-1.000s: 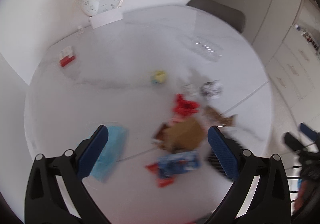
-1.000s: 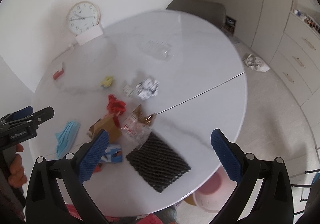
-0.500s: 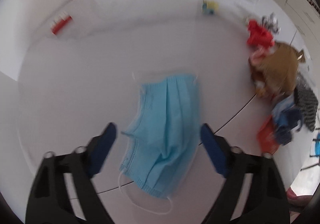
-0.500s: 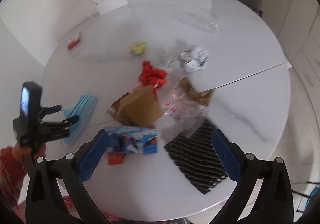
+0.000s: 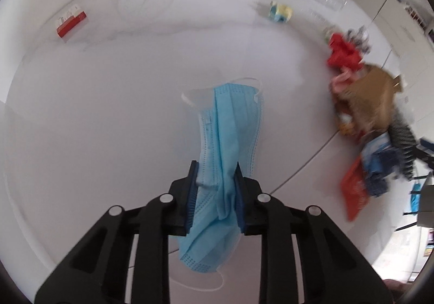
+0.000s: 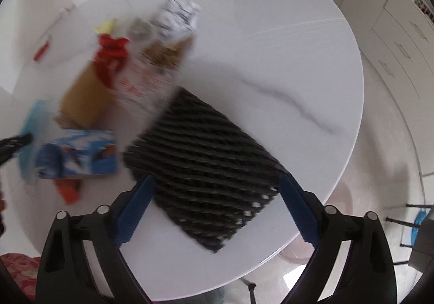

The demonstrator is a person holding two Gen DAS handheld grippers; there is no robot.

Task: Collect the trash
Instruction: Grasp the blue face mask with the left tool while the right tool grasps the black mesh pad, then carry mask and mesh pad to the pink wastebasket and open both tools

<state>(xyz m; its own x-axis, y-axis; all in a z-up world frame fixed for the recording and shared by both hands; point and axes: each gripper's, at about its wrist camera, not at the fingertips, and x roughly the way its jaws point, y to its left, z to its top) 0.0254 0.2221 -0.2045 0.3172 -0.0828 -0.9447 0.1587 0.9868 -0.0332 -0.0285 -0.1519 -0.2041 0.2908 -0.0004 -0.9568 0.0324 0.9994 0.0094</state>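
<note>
The left gripper (image 5: 215, 192) has closed since half a second ago: its blue pads, then spread either side of the blue face mask (image 5: 230, 127), now pinch the mask's bunched lower half at frame centre, its upper end lying on the white table (image 5: 95, 114). So the first piece of trash looks secured and ready to lift. The right gripper (image 6: 217, 209) has dropped closer, jaws spread wide and holding nothing, framing the black foam net (image 6: 206, 162) at lower centre, likely its pick. The remaining litter, a brown paper bag (image 6: 84, 95) and a blue wrapper (image 6: 78, 154), sits blurred at left
</note>
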